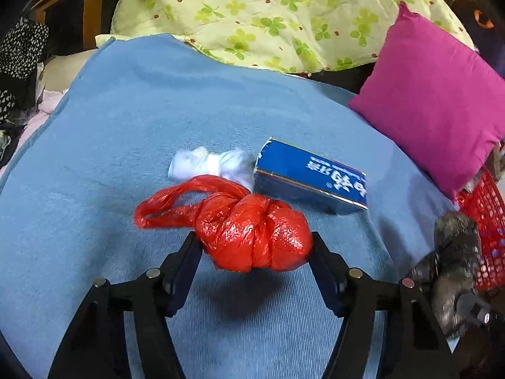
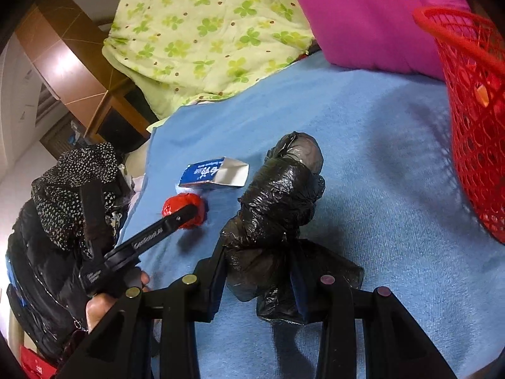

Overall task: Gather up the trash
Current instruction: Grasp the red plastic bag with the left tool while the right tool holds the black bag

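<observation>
My left gripper [image 1: 254, 243] is shut on a knotted red plastic bag [image 1: 249, 230] and holds it just above the blue blanket [image 1: 157, 110]. Behind it lie a crumpled white tissue [image 1: 211, 164] and a blue toothpaste box [image 1: 309, 177]. My right gripper [image 2: 257, 265] is shut on a knotted black plastic bag [image 2: 277, 195], also over the blanket. The black bag shows at the right edge of the left wrist view [image 1: 454, 252]. The red mesh basket [image 2: 476, 120] stands to the right, beside the right gripper. The red bag [image 2: 184, 211] and the box [image 2: 214, 173] show in the right wrist view.
A magenta pillow [image 1: 435, 104] lies at the back right against the basket [image 1: 486, 218]. A green clover-print quilt [image 1: 268, 15] is piled at the back. Dark clothes [image 2: 63, 205] are heaped past the blanket's left edge. A wooden cabinet [image 1: 72, 3] stands behind.
</observation>
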Tool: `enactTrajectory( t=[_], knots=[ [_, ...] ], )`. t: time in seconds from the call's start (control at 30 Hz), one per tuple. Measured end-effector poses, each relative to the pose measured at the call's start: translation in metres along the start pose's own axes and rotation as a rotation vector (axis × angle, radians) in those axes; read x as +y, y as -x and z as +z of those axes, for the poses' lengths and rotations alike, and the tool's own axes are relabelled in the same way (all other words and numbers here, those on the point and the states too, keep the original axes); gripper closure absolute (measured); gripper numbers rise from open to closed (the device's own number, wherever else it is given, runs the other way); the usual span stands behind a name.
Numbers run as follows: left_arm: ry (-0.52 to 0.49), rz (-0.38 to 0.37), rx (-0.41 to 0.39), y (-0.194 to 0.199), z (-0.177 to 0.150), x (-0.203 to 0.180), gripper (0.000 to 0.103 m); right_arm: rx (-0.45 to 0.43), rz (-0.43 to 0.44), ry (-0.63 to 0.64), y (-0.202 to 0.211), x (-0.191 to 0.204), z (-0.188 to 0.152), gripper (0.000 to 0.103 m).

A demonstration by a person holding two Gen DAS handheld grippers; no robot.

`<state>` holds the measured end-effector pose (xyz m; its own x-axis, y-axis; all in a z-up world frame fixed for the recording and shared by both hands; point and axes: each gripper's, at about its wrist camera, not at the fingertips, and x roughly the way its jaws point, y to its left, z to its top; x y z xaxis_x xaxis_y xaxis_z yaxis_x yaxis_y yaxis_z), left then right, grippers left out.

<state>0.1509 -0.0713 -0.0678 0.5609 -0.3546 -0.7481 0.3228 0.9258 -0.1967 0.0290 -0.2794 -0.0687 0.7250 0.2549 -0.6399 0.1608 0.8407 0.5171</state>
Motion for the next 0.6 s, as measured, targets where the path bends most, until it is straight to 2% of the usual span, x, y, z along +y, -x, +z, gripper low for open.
enactTrajectory(
  t=[0.2,0.4,0.6],
  knots=[
    [-0.072,0.007,-0.047,0.034,-0.015,-0.004,0.034,-0.03,0.015,0.01,0.011,0.006,0.002,0.064],
    [-0.081,-0.009,-0.084,0.063,-0.027,-0.004,0.034,-0.061,0.011,0.057,0.023,0.016,0.001,0.064],
    [-0.117,-0.001,-0.107,0.08,-0.046,-0.021,0.034,-0.098,0.007,0.096,0.036,0.021,0.003,0.064]
  ],
)
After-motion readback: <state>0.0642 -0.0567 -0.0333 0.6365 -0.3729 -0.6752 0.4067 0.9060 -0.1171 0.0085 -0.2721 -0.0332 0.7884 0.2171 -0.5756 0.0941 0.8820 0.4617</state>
